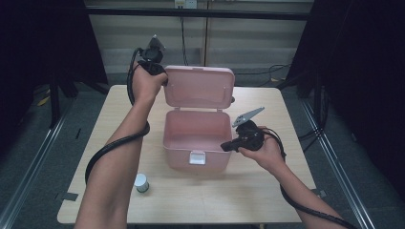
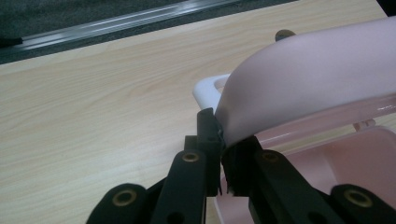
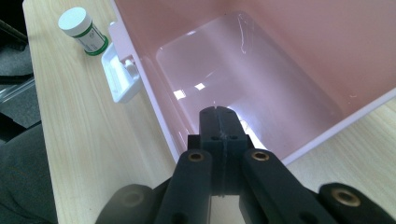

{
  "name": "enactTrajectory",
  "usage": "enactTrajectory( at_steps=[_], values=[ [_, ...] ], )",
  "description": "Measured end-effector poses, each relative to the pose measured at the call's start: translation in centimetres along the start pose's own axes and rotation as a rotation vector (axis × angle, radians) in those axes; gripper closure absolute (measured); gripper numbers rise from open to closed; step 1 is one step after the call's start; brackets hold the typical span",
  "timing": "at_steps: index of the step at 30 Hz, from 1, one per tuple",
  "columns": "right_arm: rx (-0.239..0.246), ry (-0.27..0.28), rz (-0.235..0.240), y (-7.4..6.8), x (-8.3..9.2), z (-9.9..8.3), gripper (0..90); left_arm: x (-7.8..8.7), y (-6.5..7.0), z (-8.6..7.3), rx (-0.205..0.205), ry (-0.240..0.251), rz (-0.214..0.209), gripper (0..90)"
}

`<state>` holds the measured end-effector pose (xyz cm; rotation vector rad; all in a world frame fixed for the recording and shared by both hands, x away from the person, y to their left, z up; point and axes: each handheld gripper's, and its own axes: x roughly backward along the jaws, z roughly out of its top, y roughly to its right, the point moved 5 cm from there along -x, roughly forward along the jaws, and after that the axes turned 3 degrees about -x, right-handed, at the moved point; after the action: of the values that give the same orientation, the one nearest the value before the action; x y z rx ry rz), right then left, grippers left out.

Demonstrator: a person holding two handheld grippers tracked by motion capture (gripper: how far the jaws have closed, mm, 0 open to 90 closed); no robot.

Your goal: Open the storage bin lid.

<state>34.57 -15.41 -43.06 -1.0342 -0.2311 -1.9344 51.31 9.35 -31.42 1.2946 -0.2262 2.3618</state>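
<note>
A pink plastic box [image 1: 175, 153] stands mid-table with its lid [image 1: 199, 88] raised upright. My left gripper [image 1: 165, 76] is at the lid's top left corner. In the left gripper view its jaws [image 2: 219, 135] are shut on the edge of the pink lid [image 2: 308, 79], beside a white handle [image 2: 210, 88]. My right gripper [image 1: 224, 147] hovers at the box's right rim near the front. Its shut jaws [image 3: 218, 116] hold nothing and point over the rim into the empty pink box [image 3: 280, 56].
A small white bottle with a green label [image 1: 141, 182] stands on the wooden table [image 1: 248, 191] left of the box's front; it is also in the right gripper view [image 3: 83, 29]. A white latch [image 1: 197, 157] sits on the box's front wall. Dark curtains flank the table.
</note>
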Motion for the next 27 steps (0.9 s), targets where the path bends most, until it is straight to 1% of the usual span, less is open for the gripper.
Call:
enactTrajectory(
  at_steps=[1, 12, 14, 16, 19, 22, 24, 27],
  values=[
    [0.008, 0.001, 0.0, 0.1, 0.0, 0.0, 90.0, -0.1, 0.0, 0.1, 0.003, -0.002, 0.0, 86.6],
    [0.003, 0.001, 0.007, 0.1, -0.1, 0.1, 90.0, -1.1, -0.4, 0.7, 0.011, 0.017, -0.009, 86.6],
    [0.003, -0.001, 0.006, 0.1, 0.0, 0.1, 90.0, -1.2, -0.5, 0.7, 0.01, 0.016, -0.01, 86.6],
    [0.005, 0.001, 0.009, 0.2, -0.1, 0.1, 90.0, -1.4, -0.5, 0.9, 0.018, 0.015, -0.011, 86.8],
    [0.007, 0.0, 0.012, 0.2, -0.1, 0.1, 90.0, -1.5, -0.7, 0.9, 0.011, 0.01, -0.01, 87.0],
    [0.004, 0.001, 0.02, 0.2, -0.1, 0.0, 90.0, -1.7, -0.8, 0.9, 0.022, 0.007, -0.018, 87.1],
    [0.007, -0.002, 0.015, 0.2, 0.0, 0.0, 90.0, -1.8, -0.9, 0.9, 0.031, 0.006, -0.02, 87.2],
    [0.012, -0.003, 0.011, 0.2, 0.0, 0.0, 90.0, -1.9, -1.0, 1.0, 0.023, 0.006, -0.014, 87.2]
  ],
)
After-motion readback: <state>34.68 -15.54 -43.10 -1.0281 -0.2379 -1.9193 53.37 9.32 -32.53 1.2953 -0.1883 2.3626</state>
